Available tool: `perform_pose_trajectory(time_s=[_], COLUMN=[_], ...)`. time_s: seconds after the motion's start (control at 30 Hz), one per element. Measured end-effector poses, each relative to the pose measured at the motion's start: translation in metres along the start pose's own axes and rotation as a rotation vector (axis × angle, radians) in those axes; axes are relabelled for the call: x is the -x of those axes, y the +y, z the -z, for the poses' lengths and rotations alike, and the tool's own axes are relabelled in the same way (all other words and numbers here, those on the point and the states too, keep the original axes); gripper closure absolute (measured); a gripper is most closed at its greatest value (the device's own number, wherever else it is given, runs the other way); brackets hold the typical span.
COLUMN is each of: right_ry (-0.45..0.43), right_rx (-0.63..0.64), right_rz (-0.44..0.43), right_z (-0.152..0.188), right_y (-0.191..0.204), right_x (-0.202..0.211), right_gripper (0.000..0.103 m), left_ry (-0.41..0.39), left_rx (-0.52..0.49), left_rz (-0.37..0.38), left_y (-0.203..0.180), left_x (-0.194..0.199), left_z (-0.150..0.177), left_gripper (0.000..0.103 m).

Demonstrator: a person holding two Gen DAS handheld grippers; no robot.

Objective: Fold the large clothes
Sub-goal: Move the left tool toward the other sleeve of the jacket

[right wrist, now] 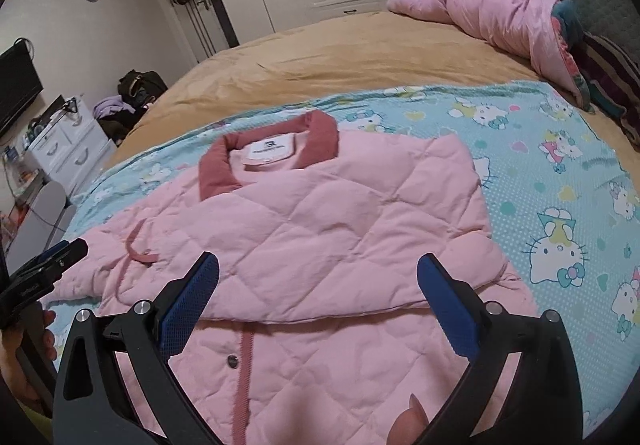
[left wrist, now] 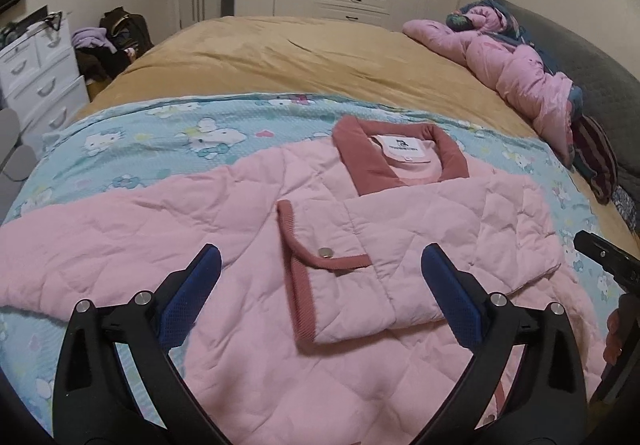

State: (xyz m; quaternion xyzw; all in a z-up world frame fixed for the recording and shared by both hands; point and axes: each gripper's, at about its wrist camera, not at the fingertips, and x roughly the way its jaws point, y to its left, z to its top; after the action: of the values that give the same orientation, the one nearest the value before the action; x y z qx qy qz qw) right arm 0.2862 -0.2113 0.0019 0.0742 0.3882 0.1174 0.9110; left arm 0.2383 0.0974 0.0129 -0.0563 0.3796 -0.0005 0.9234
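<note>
A pink quilted jacket lies spread flat, front up, on a blue cartoon-cat sheet. Its dark pink collar points away from me. One sleeve is folded across the chest, its dark pink cuff beside a snap button. My left gripper hovers open above the folded sleeve, nothing between its blue pads. My right gripper hovers open over the jacket's folded right side, also empty. Each gripper's black fingers show at the edge of the other's view.
The sheet covers the near part of a bed with a tan cover. A crumpled pink duvet lies along the grey headboard at the right. White drawers and a pile of bags stand left of the bed.
</note>
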Motion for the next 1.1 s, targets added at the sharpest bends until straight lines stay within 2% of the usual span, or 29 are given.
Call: perform_pose_trajectory(time_s=[0.5,1.1], right_ry=[-0.03,-0.015], right_rx=[0.101,0.266], right_rz=[-0.066,-0.162], right_z=[0.001,0.006], right_y=[0.07,0.179], right_x=[0.016,0.0], right_gripper=[0.004,0.004], left_ry=[-0.058,-0.081], left_rx=[0.091,0.182], left_rz=[-0.092,-0.236], left_y=[0.054,0.131], left_x=[0.042,0.066], left_z=[0.013,0.032], left_gripper=[0.009,0.009])
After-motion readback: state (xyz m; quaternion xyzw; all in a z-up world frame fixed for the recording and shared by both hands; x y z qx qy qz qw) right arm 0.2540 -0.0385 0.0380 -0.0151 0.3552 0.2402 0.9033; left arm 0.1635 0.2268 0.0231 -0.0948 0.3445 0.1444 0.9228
